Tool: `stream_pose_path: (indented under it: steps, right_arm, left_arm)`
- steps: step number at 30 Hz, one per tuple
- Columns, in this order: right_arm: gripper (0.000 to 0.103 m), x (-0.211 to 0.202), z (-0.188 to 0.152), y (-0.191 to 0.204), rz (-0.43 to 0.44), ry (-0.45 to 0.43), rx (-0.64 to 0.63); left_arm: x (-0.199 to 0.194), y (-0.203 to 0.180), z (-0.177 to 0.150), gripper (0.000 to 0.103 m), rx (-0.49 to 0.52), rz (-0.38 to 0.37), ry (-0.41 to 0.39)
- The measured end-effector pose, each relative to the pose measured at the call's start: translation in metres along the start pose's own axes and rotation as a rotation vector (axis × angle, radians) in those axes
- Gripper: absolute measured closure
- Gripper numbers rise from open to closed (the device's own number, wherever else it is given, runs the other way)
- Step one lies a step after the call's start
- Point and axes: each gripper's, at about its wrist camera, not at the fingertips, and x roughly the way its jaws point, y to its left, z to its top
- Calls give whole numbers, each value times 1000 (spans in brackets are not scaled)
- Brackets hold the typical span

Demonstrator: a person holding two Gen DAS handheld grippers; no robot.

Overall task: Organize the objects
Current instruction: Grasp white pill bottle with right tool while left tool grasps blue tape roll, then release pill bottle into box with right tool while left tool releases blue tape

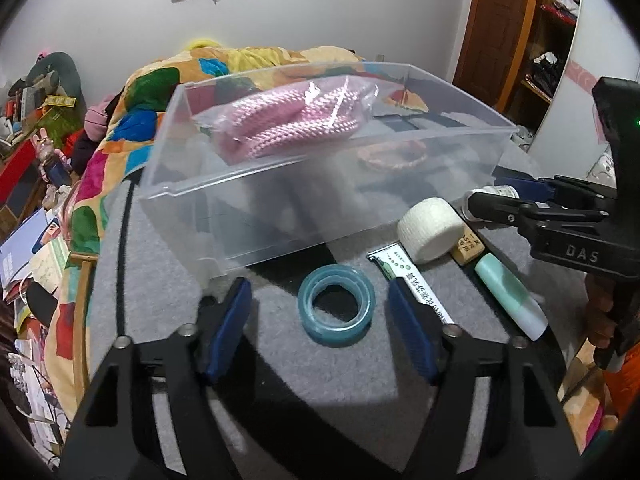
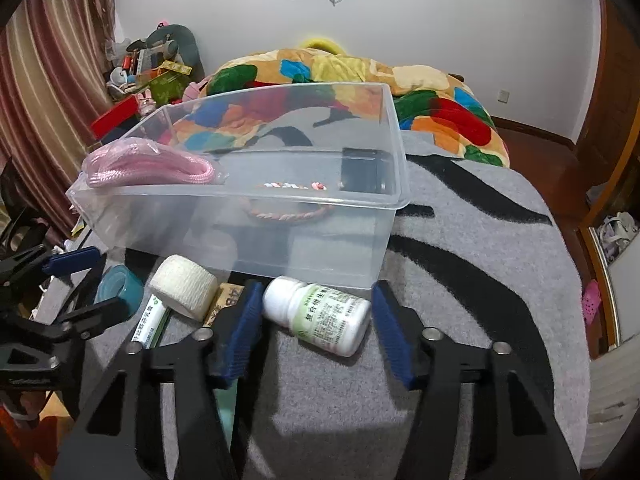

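1. The clear bin (image 2: 256, 232) stands on a grey mat (image 2: 460, 300) with black stripes; all places below are given from this bin
2. Inside the bin lie a bagged pink rope (image 2: 148, 168) at its left end, a braided bracelet (image 2: 292, 210) on the floor in the middle, and a black box (image 2: 364, 170) at its right end
3. The left gripper (image 1: 320, 312) is in front of the bin's left part; its jaws are wide, with a blue tape ring (image 1: 335, 305) flat on the mat between them, touched by neither finger
4. The right gripper (image 2: 316, 328) is in front of the bin's right part; its jaws are wide, and a white bottle (image 2: 316, 314) lies on its side between them
5. Between the two grippers, just before the bin, are a white gauze roll (image 1: 431, 229), a wooden stamp (image 1: 468, 246), a boxed ointment (image 1: 416, 288) and a mint tube (image 1: 510, 296)
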Motion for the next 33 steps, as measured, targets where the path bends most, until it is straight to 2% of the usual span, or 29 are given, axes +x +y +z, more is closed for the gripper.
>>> stream_pose_path:
  steps: [2,5,14,23,29,33]
  right_arm:
    - [51,-3,-3,0,-1,-6,-6]
    - [51,-7,-6,0,-4,-15,-10]
    - [51,-40,-8,-1,24,-81,-10]
    - [51,-75,22,16,62,-201,-42]
    - [51,-75,49,33,64,-240,-62]
    - [51,-59,64,38,65,-219,-67]
  left_arm:
    - [2,0,-1,51,-1,-4,3]
    - [5,-1,-6,65,-3,-14,2]
    - [-21,3,-10,65,-21,-21,-77]
    - [-68,16,23,65,-52,-14,-209]
    - [-63,29,52,65,-64,-5,-227]
    - [-52,40,70,65,-88,11,-221]
